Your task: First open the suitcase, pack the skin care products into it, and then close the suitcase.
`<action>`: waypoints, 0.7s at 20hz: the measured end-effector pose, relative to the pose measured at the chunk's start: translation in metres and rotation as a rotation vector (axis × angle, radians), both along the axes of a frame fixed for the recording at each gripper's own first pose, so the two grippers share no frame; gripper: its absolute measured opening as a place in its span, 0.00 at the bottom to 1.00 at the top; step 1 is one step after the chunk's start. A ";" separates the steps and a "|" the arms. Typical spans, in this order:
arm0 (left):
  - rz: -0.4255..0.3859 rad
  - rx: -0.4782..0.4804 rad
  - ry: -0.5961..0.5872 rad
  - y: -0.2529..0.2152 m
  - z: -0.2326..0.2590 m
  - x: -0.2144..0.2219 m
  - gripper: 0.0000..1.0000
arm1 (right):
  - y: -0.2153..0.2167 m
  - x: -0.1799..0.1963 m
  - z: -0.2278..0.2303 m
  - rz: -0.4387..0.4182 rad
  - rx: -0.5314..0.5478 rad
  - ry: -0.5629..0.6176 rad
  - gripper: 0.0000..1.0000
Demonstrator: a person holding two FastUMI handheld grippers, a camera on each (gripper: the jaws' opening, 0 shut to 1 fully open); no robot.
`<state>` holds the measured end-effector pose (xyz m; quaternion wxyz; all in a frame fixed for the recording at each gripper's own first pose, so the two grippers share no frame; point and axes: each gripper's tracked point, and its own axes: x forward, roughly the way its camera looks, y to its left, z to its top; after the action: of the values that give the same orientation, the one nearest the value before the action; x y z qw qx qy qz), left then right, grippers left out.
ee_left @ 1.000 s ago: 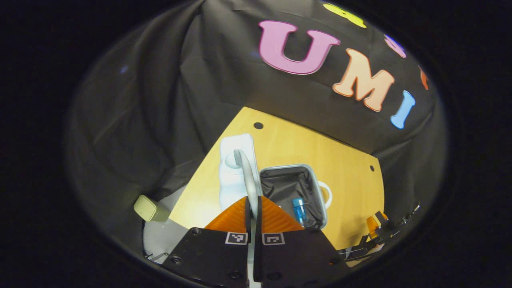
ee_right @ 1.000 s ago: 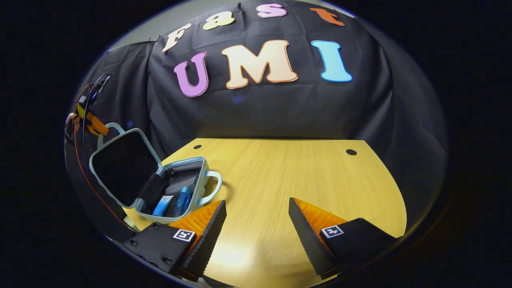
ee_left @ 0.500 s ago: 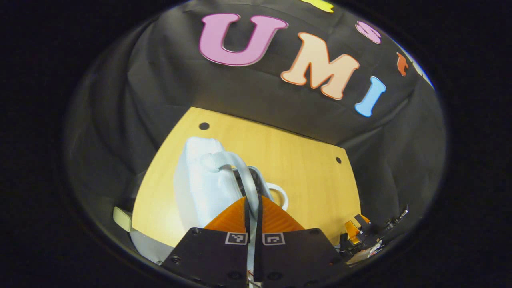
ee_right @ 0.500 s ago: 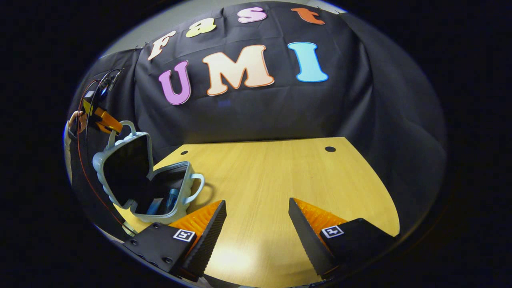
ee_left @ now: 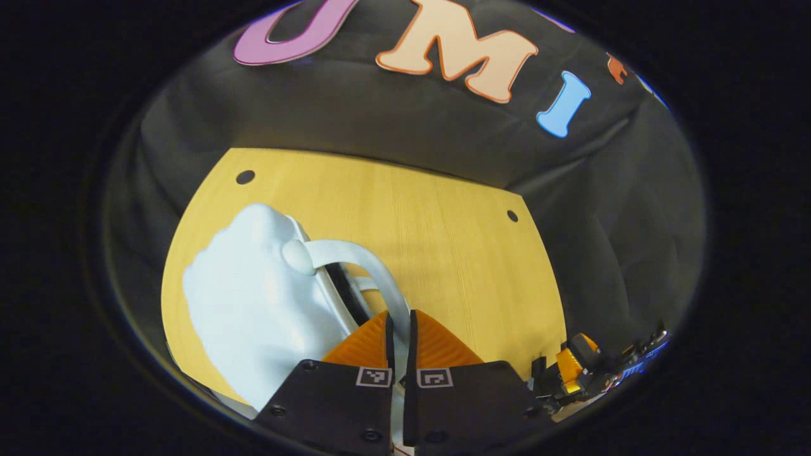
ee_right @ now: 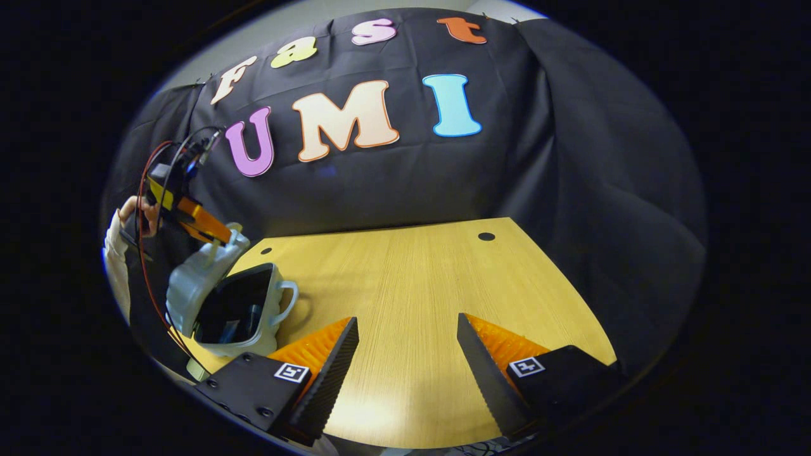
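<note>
A small pale blue suitcase (ee_right: 234, 310) sits at the left end of the wooden table (ee_right: 412, 285). Its lid (ee_left: 253, 304) is swung down to a narrow gap over the base. My left gripper (ee_left: 399, 320) is shut on the lid's handle (ee_left: 361, 263), and it appears farther off in the right gripper view (ee_right: 203, 225), held by a hand (ee_right: 136, 212). Through the gap in the right gripper view I glimpse blue skin care tubes (ee_right: 252, 313) inside the dark lining. My right gripper (ee_right: 405, 329) hovers open over the table's near edge, holding nothing.
The base's own handle (ee_right: 288, 301) juts toward the table's middle. Two round holes (ee_right: 486, 236) mark the far edge of the tabletop. Black cloth walls close the booth behind and on both sides.
My left gripper has pulled the lid over by its handle, from nearly upright to almost down on the base. The tubes are now mostly hidden. The right gripper has stayed open in place.
</note>
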<state>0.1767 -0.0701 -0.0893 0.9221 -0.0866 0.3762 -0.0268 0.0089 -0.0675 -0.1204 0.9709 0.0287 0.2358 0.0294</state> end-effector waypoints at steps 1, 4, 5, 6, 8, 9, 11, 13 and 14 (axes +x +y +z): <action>0.000 0.007 0.020 -0.004 -0.012 0.006 0.00 | 0.000 0.000 0.003 -0.007 -0.002 -0.005 0.98; 0.012 0.040 0.048 -0.010 -0.040 0.020 0.00 | 0.001 -0.001 0.010 -0.021 -0.001 -0.020 0.98; 0.013 0.057 0.059 -0.012 -0.050 0.022 0.01 | 0.001 -0.001 0.011 -0.027 0.008 -0.020 0.94; 0.011 0.077 0.068 -0.014 -0.060 0.024 0.01 | 0.003 -0.001 0.010 -0.029 0.017 -0.018 0.98; 0.002 0.107 0.090 -0.018 -0.076 0.027 0.02 | 0.005 -0.001 0.007 -0.029 0.017 -0.009 0.98; -0.003 0.117 0.099 -0.020 -0.083 0.028 0.04 | 0.006 0.000 0.006 -0.025 0.013 -0.004 0.94; -0.009 0.107 0.112 -0.024 -0.092 0.032 0.11 | 0.006 0.001 0.007 -0.018 0.007 -0.006 0.98; -0.012 0.076 0.105 -0.024 -0.087 0.027 0.17 | 0.005 0.003 0.008 -0.014 0.005 -0.009 0.98; -0.011 0.072 0.096 -0.026 -0.083 0.026 0.22 | 0.004 0.003 0.009 -0.013 0.005 -0.010 0.98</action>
<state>0.2026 -0.0961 -0.1723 0.9054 -0.0524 0.4210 -0.0143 0.0123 -0.0633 -0.1119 0.9722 0.0324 0.2308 0.0239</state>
